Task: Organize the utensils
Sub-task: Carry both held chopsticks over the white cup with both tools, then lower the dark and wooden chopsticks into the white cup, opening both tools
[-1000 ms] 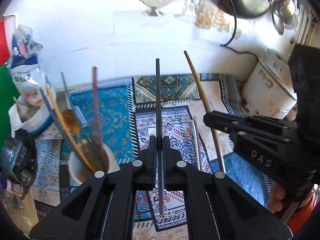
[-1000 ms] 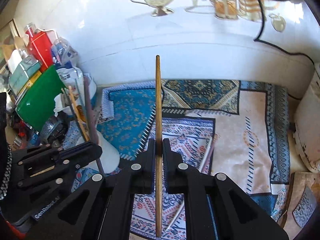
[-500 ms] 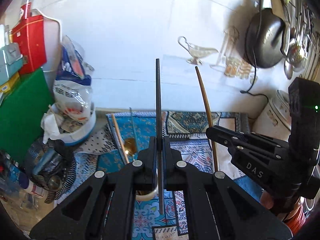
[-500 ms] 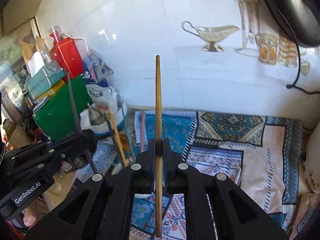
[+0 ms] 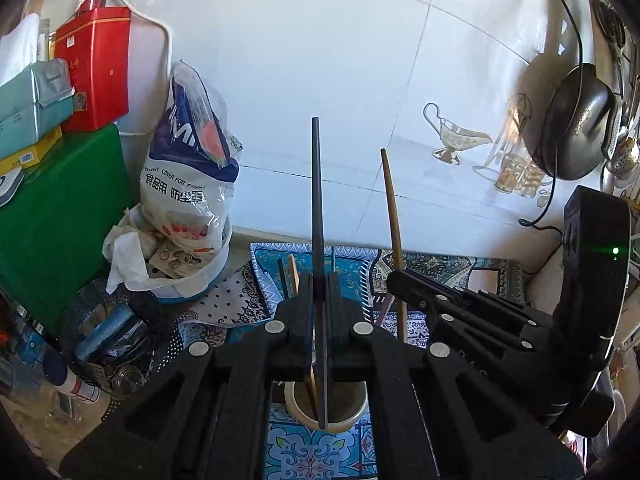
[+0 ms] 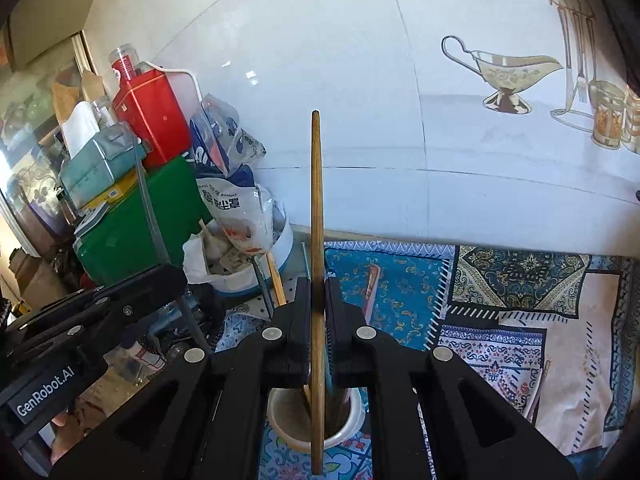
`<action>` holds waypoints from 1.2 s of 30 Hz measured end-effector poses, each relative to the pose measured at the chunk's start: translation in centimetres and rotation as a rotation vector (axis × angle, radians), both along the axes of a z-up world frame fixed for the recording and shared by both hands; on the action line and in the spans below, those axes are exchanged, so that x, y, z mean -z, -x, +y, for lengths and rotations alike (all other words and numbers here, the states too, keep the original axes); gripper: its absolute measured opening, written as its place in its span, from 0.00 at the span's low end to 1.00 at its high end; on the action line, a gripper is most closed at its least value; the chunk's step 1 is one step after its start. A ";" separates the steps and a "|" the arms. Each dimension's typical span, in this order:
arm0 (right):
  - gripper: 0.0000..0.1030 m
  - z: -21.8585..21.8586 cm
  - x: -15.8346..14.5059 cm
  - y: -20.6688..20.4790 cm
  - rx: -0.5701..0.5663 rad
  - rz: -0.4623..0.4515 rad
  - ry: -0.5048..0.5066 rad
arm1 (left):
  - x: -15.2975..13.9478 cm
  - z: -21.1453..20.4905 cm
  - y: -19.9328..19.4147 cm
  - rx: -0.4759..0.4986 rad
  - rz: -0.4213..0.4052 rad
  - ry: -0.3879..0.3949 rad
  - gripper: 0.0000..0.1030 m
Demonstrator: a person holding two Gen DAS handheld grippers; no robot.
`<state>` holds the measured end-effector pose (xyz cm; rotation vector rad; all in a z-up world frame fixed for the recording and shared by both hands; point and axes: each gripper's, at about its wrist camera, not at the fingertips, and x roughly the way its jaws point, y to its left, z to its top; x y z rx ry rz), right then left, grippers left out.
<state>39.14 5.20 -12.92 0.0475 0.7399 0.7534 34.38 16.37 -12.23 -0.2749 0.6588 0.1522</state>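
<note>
Holding a thin dark chopstick (image 5: 317, 216), your left gripper (image 5: 319, 312) is clenched on its lower half, tip hanging over the round cream utensil cup (image 5: 326, 404) just near you. Your right gripper (image 6: 317, 312) is clamped the same way on a slim brown wooden chopstick (image 6: 316, 216), upright above that cup. Both sticks look light, stiff and smooth, likely to pivot, so grip near mid-length. Far behind, a patterned blue mat (image 6: 404, 280) meets the white tiled wall (image 5: 320, 60).
</note>
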 end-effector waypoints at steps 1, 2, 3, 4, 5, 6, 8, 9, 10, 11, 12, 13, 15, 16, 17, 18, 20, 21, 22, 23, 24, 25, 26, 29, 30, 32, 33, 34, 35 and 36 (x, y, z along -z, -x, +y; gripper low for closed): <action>0.06 0.2 0.2 -0.2 0.005 0.000 0.003 | 0.3 0.2 -0.2 -0.003 0.002 0.004 0.03; 0.06 0.5 0.6 -0.4 0.012 -0.002 0.008 | 0.5 0.3 -0.4 -0.007 0.001 0.006 0.03; 0.06 0.7 0.9 -0.6 0.016 -0.001 0.012 | 0.6 0.4 -0.6 -0.010 0.001 0.006 0.03; 0.06 1.0 1.3 -0.9 0.022 -0.001 0.015 | 0.8 0.5 -0.8 -0.013 0.002 0.007 0.03; 0.06 1.1 1.5 -1.0 0.027 -0.001 0.016 | 1.1 0.7 -1.1 -0.017 0.003 0.008 0.03; 0.06 1.2 1.8 -1.2 0.034 -0.003 0.016 | 1.3 0.8 -1.3 -0.021 0.003 0.009 0.03; 0.06 1.5 2.3 -1.4 0.040 -0.003 0.015 | 1.7 1.0 -1.7 -0.023 0.007 0.020 0.03; 0.06 1.5 2.4 -1.4 0.045 -0.004 0.012 | 1.9 1.1 -1.9 -0.024 0.008 0.024 0.03; 0.06 1.5 2.7 -1.4 0.050 -0.008 0.007 | 2.2 1.2 -2.0 -0.025 0.008 0.027 0.03; 0.06 1.5 2.8 -1.4 0.051 -0.010 0.006 | 2.5 1.3 -2.1 -0.027 0.011 0.028 0.03; 0.06 1.6 3.0 -1.3 0.049 -0.011 0.001 | 2.7 1.3 -2.2 -0.027 0.015 0.026 0.03; 0.06 1.7 3.2 -1.3 0.039 -0.010 -0.007 | 3.0 1.2 -2.4 -0.027 0.022 0.023 0.03; 0.06 1.7 3.6 -1.2 0.022 -0.008 -0.016 | 3.7 1.2 -2.6 -0.021 0.042 0.021 0.03; 0.06 1.8 3.8 -1.1 0.018 -0.011 -0.010 | 4.0 1.2 -2.7 -0.019 0.049 0.021 0.03; 0.06 1.9 4.0 -1.1 0.012 -0.010 -0.005 | 4.3 1.2 -2.7 -0.016 0.056 0.020 0.03; 0.06 1.9 4.3 -1.0 0.010 -0.008 0.003 | 4.7 1.2 -2.7 -0.013 0.065 0.020 0.03; 0.06 2.0 4.7 -0.9 0.007 -0.006 0.019 | 5.2 1.2 -2.6 -0.008 0.080 0.022 0.03; 0.06 1.9 4.9 -0.9 0.008 -0.004 0.024 | 5.5 1.2 -2.6 -0.004 0.087 0.026 0.03; 0.06 1.8 5.1 -0.8 0.008 -0.001 0.029 | 5.8 1.2 -2.5 -0.001 0.092 0.028 0.03; 0.06 1.7 5.3 -0.7 0.004 0.004 0.034 | 6.0 1.2 -2.4 0.001 0.098 0.030 0.03; 0.06 1.7 5.5 -0.5 0.002 0.008 0.042 | 6.2 1.2 -2.3 0.005 0.104 0.031 0.03; 0.06 1.6 5.6 -0.5 0.001 0.013 0.050 | 6.3 1.2 -2.2 0.008 0.109 0.032 0.03; 0.06 1.6 5.8 -0.4 -0.001 0.019 0.060 | 6.5 1.2 -2.1 0.012 0.116 0.034 0.03; 0.06 1.5 5.9 0.0 -0.012 0.031 0.095 | 6.6 1.0 -1.8 0.025 0.129 0.032 0.03; 0.06 1.6 6.0 0.1 -0.018 0.037 0.106 | 6.6 0.8 -1.7 0.030 0.134 0.030 0.03; 0.06 1.5 5.9 0.4 -0.029 0.049 0.134 | 6.6 0.7 -1.6 0.039 0.145 0.028 0.03; 0.06 1.4 5.9 0.4 -0.039 0.060 0.147 | 6.6 0.6 -1.5 0.046 0.152 0.026 0.03; 0.06 1.4 5.9 0.5 -0.045 0.070 0.151 | 6.6 0.5 -1.4 0.049 0.156 0.024 0.03; 0.06 1.2 5.8 0.5 -0.049 0.084 0.154 | 6.5 0.4 -1.2 0.052 0.160 0.022 0.03; 0.06 1.0 5.7 0.5 -0.051 0.096 0.154 | 6.4 0.4 -1.0 0.055 0.161 0.021 0.03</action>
